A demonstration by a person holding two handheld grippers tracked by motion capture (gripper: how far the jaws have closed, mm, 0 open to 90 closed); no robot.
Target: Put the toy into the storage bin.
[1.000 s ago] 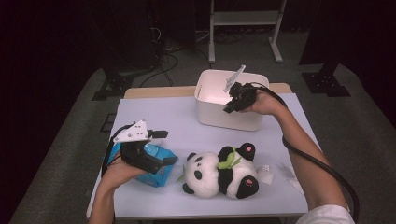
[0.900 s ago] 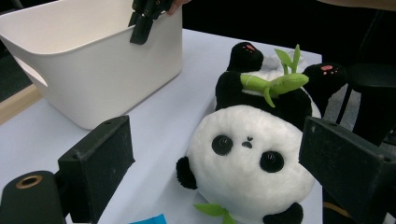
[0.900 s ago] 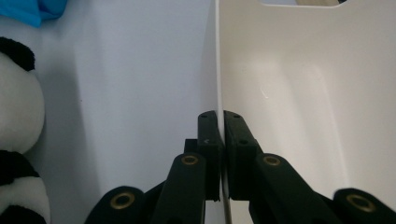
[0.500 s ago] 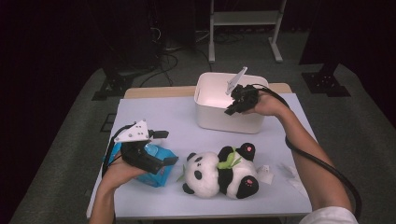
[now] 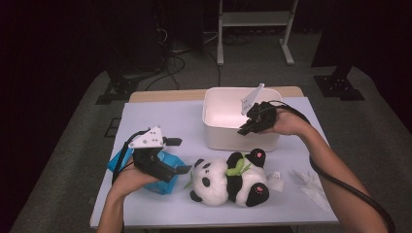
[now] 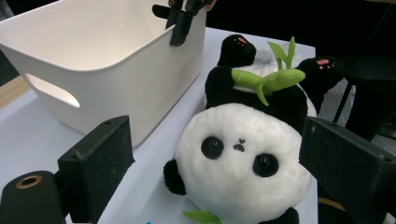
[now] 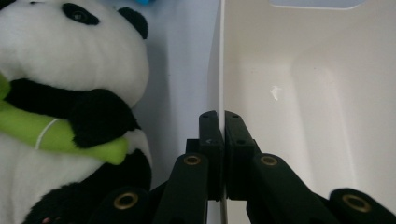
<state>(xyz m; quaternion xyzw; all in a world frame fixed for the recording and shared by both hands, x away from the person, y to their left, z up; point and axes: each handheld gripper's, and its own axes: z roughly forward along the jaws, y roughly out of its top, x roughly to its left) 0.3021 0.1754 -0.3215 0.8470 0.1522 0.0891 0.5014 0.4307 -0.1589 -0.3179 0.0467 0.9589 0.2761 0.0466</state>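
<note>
A: White bin [image 5: 221,127] — location and condition?

B: White bin: one item, upright on the pale table [image 5: 160,116], at about 1 o'clock from table centre, near the far edge. Interior bare and white as seen in the right gripper view. Handle cut-out in one end wall in the left gripper view.

A: Right gripper [image 5: 245,129]?

B: At the bin's near wall, 3 o'clock end. Jaws have just been closing and are now pinched on that wall's rim, one jaw inside, one outside.

A: Next item outward?

B: Plush panda [image 5: 228,177]: lying on its back just beside the bin, at 6 o'clock from it; green bamboo sprig [image 6: 273,79] on its chest. Not touching the bin, as far as can be told.

A: Left gripper [image 5: 177,155]?

B: At 9 o'clock from the panda, jaws spread wide, holding nothing, pointing at the panda's head. A blue pack [image 5: 165,187] lies under that hand.
</note>
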